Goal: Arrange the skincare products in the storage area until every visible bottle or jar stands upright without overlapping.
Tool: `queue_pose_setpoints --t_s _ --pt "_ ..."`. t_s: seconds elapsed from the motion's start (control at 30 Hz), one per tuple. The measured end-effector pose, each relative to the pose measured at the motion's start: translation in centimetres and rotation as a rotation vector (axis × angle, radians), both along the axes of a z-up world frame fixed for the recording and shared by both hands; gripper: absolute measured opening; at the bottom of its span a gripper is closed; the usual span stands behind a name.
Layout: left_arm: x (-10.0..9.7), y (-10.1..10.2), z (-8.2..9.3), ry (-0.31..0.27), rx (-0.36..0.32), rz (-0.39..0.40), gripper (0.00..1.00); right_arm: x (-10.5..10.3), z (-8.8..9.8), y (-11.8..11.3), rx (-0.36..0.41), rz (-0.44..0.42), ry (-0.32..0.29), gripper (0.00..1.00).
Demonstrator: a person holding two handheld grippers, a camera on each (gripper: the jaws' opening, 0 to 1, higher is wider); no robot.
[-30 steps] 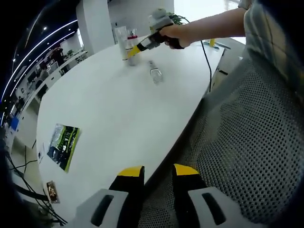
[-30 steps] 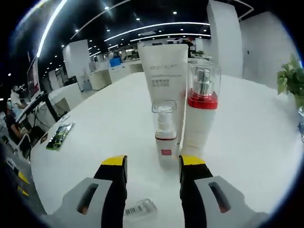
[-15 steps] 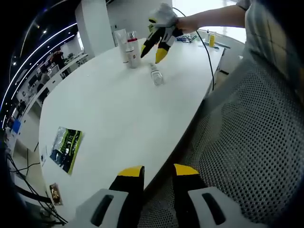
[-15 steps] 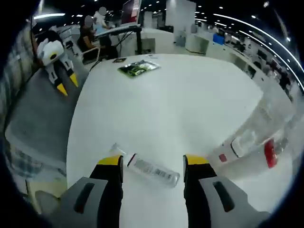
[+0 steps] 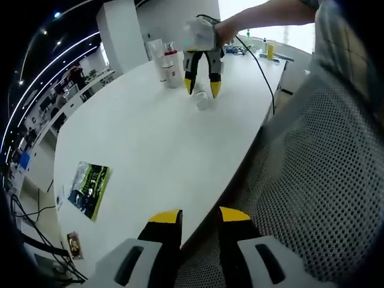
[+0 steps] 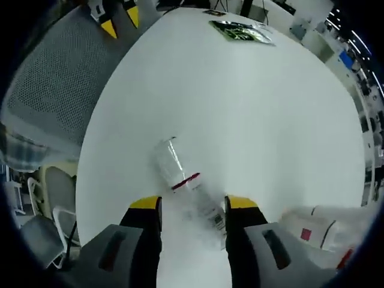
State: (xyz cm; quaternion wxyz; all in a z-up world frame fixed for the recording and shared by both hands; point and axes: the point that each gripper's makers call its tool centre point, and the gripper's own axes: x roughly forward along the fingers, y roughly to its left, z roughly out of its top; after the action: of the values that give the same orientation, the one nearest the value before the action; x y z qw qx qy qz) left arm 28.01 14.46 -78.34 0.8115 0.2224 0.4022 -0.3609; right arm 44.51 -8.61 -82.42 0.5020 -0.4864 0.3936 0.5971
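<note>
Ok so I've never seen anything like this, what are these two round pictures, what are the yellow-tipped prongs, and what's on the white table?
These are two fisheye cameras, each riding on a hand-held gripper that a person works; no robot arm is involved. The yellow-tipped prongs at the bottom of each picture are that gripper's own two jaws.

In the left gripper view, the left gripper hangs open and empty by the edge of the white table, above a mesh chair. Far across the table the person's hand holds the right gripper, pointing down at a clear bottle lying on its side. Behind it stand upright skincare bottles. A green packet lies nearer.

The right gripper view looks down on that lying bottle, between open jaws and not yet gripped.
</note>
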Motion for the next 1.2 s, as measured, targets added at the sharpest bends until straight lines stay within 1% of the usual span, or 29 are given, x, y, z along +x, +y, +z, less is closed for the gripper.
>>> queue_pose_setpoints --t_s 0.03,0.07,0.13,0.2,0.23,0.3,0.33,0.37,0.47,0.5,0.53,0.57,0.6,0.63,0.67,0.7,0.73,0.83,0.87,0.9,0.93,1.0,1.07,1.13,1.17,1.2 --pt "0.0 0.0 0.0 -0.003 -0.003 0.002 0.23 -0.2 0.1 0.0 -0.006 0.007 0.008 0.31" --pt "0.1 0.0 0.1 -0.006 -0.005 0.004 0.23 -0.1 0.2 0.2 0.01 -0.014 0.012 0.28" --pt "0.2 0.0 0.2 -0.01 -0.011 0.012 0.23 0.0 0.2 0.2 0.016 -0.028 0.015 0.22" --pt "0.4 0.1 0.4 -0.012 -0.018 0.021 0.23 -0.1 0.3 0.2 0.017 -0.084 0.027 0.21" --pt "0.4 0.0 0.4 -0.012 -0.023 0.025 0.23 -0.1 0.3 0.3 0.022 -0.082 0.027 0.21" --pt "0.4 -0.2 0.7 -0.007 -0.055 0.038 0.24 -0.1 0.3 0.3 0.026 -0.111 0.024 0.2" --pt "0.5 -0.4 1.0 -0.007 -0.084 0.049 0.24 0.0 0.3 0.4 0.033 -0.137 0.024 0.2" --pt "0.6 -0.4 1.1 -0.009 -0.091 0.057 0.24 -0.1 0.3 0.5 0.039 -0.186 0.024 0.2" --pt "1.3 -0.7 2.3 -0.05 -0.147 0.084 0.24 -0.1 0.5 0.8 0.067 -0.255 0.006 0.19" --pt "1.4 -0.7 2.5 -0.052 -0.165 0.095 0.24 -0.1 0.6 1.0 0.086 -0.29 -0.006 0.19" --pt "1.5 -0.7 2.7 -0.046 -0.188 0.115 0.24 -0.3 0.8 1.2 0.102 -0.321 -0.005 0.19" --pt "1.6 -0.7 2.7 -0.038 -0.196 0.123 0.24 -0.4 1.1 1.6 0.126 -0.357 -0.002 0.19" --pt "1.6 -0.6 2.7 -0.023 -0.208 0.137 0.24 -0.5 1.5 2.1 0.167 -0.398 0.001 0.19" --pt "1.7 -0.6 2.8 -0.021 -0.214 0.141 0.24 -0.6 1.8 2.6 0.199 -0.445 0.005 0.19" --pt "1.7 -0.6 2.9 -0.02 -0.224 0.145 0.24 -0.8 2.1 2.8 0.217 -0.471 0.011 0.19" --pt "1.8 -0.8 3.2 -0.018 -0.25 0.151 0.24 -1.1 2.4 3.1 0.237 -0.501 0.018 0.19" --pt "1.8 -0.9 3.3 -0.014 -0.265 0.153 0.24 -1.5 3.1 3.7 0.274 -0.539 0.027 0.19" --pt "1.9 -1.0 3.6 0.017 -0.314 0.18 0.24 -2.2 4.9 5.3 0.366 -0.6 0.053 0.19" --pt "2.0 -1.1 3.8 0.027 -0.336 0.189 0.24 -2.5 5.7 5.9 0.411 -0.635 0.061 0.19" --pt "2.0 -1.4 4.0 0.049 -0.374 0.201 0.25 -2.6 6.3 6.3 0.439 -0.665 0.069 0.19" --pt "2.0 -1.5 4.1 0.056 -0.389 0.207 0.25 -2.9 7.2 7.1 0.492 -0.699 0.083 0.19" --pt "2.0 -1.7 4.5 0.061 -0.419 0.203 0.25 -3.3 8.7 8.2 0.574 -0.764 0.116 0.19" --pt "1.8 -2.3 5.2 0.085 -0.482 0.21 0.26 -3.8 10.1 9.2 0.646 -0.805 0.142 0.19" --pt "1.9 -2.6 5.9 0.076 -0.516 0.197 0.26 -4.3 11.2 10.0 0.698 -0.834 0.165 0.19" --pt "1.8 -2.7 6.0 0.079 -0.525 0.196 0.27 -4.6 11.8 10.5 0.734 -0.856 0.186 0.19" --pt "1.7 -3.1 6.4 0.1 -0.568 0.202 0.29 -4.9 12.1 10.7 0.742 -0.858 0.196 0.19"
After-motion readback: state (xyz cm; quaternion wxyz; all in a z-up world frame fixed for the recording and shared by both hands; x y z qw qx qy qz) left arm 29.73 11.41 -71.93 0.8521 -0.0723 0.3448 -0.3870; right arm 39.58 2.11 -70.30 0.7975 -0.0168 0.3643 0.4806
